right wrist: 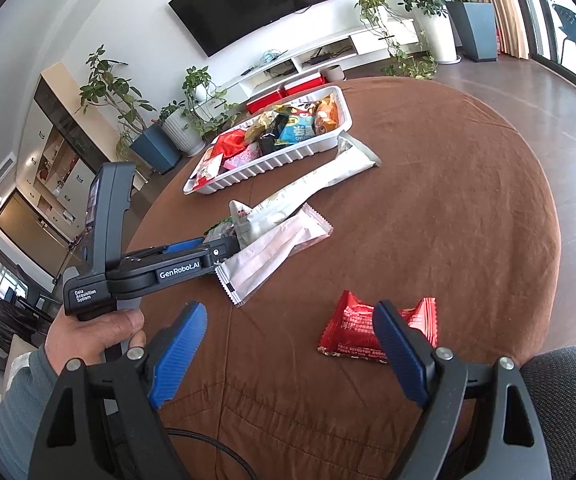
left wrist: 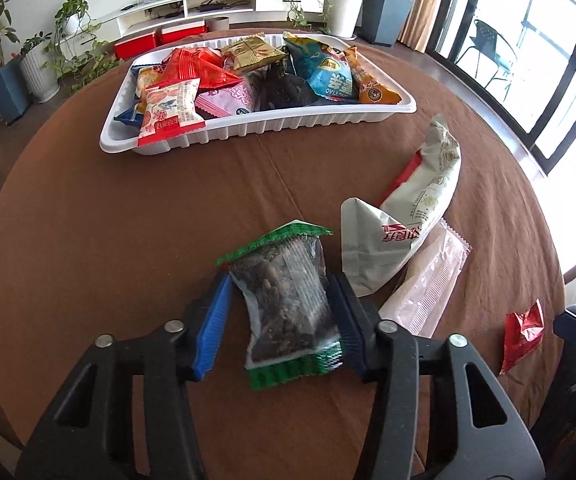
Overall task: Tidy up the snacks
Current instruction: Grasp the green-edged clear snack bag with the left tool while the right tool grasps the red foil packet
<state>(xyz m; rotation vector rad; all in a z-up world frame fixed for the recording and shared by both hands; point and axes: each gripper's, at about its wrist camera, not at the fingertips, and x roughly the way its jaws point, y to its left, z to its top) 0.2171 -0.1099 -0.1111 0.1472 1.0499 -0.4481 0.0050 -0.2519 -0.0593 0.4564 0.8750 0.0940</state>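
Observation:
A clear snack packet with green ends (left wrist: pixel 288 304), holding dark pieces, lies on the brown tablecloth. My left gripper (left wrist: pixel 280 280) is shut on it, its blue pads against the packet's two sides. Seen from the right wrist, the left gripper (right wrist: pixel 208 256) reaches in from the left, held by a hand (right wrist: pixel 92 332). The white tray (left wrist: pixel 248 130) at the far side holds several snack packets. My right gripper (right wrist: pixel 291 307) hangs open over the near table with nothing between its fingers. A red packet (right wrist: pixel 367 328) lies just beyond its right finger.
Loose on the cloth to the right lie a long white packet (left wrist: pixel 427 188), a silver-white packet with red letters (left wrist: pixel 371 248), a pale pink packet (left wrist: pixel 427 284) and the red packet (left wrist: pixel 523 332). The round table's edge (right wrist: pixel 547 200) curves close on the right.

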